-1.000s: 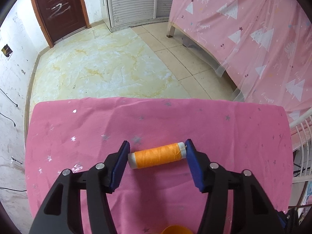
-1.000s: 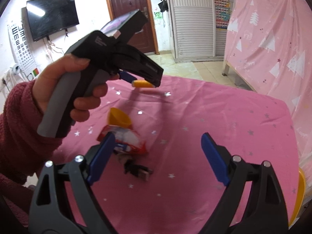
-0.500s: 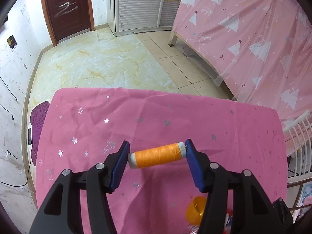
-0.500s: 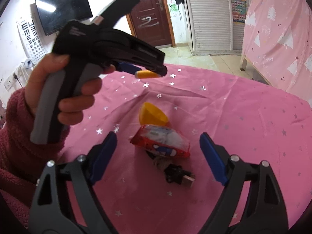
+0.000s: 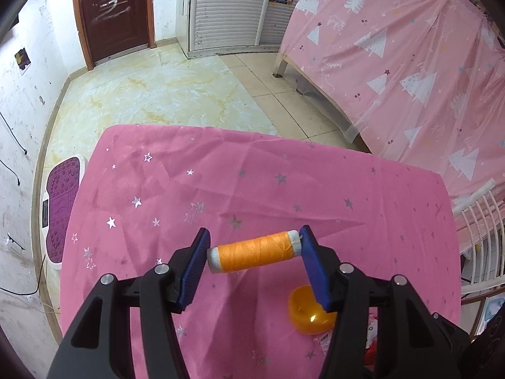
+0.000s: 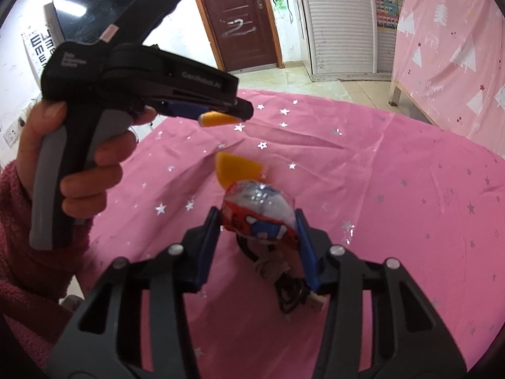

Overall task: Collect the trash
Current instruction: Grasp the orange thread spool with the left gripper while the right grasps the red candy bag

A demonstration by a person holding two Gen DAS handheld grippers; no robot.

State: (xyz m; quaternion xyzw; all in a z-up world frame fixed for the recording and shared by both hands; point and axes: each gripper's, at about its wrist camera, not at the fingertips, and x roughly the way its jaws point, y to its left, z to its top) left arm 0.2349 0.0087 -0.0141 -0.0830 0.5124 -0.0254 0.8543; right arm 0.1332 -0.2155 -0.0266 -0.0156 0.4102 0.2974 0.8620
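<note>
Left gripper [image 5: 254, 254]: pinches an orange spool [image 5: 255, 252] end to end between its pads, lifted clear of the pink cloth [image 5: 189, 189].
Right gripper [image 6: 257, 224]: jaws have just been closing; the pads now press both sides of a red-and-white wrapper [image 6: 260, 214], which sits low over the cloth.
Left hand [image 6: 72, 158]: grips the left gripper's handle, up and to the left of the wrapper.
Still on the cloth: an orange cup [image 6: 236, 169] just behind the wrapper, and a black cable [image 6: 290, 293] with a plug under the right jaws.
Bin: none in view.
Progress: two pieces gripped, none dropped off yet; cup and cable left, if they count as trash.
</note>
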